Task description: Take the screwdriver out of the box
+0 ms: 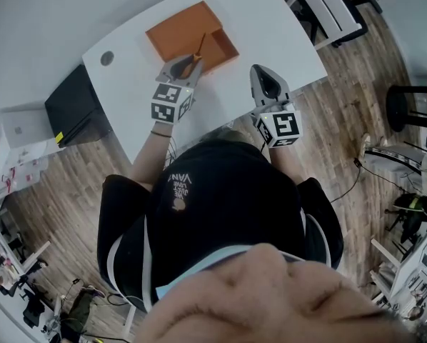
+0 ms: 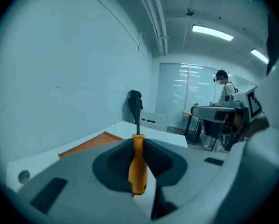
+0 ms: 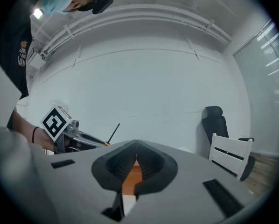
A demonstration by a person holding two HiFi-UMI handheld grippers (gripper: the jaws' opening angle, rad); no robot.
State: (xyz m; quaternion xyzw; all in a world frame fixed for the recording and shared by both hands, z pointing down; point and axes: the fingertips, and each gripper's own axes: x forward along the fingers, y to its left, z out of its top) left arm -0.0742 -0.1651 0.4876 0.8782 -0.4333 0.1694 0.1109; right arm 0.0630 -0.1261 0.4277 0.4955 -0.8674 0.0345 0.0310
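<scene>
Orange-handled screwdriver (image 2: 138, 168) over orange box (image 1: 178, 31)

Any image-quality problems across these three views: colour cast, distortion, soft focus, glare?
Head view: strong fisheye bends the edges of the white table, and the bottom strip nearest the lens is out of focus. Left gripper view: teal cast and dark corners, with the ceiling lights glaring, but the screwdriver is sharp. Right gripper view: neutral grey, even light, dark corners, no obvious blur.

Looking down on a white table (image 1: 270, 27) standing on a wood-plank floor (image 1: 78, 184). Seeing an orange box (image 1: 181, 31) lying flat on it toward the far edge, and a round grey disc (image 1: 107, 58) sitting near the left corner.
</scene>
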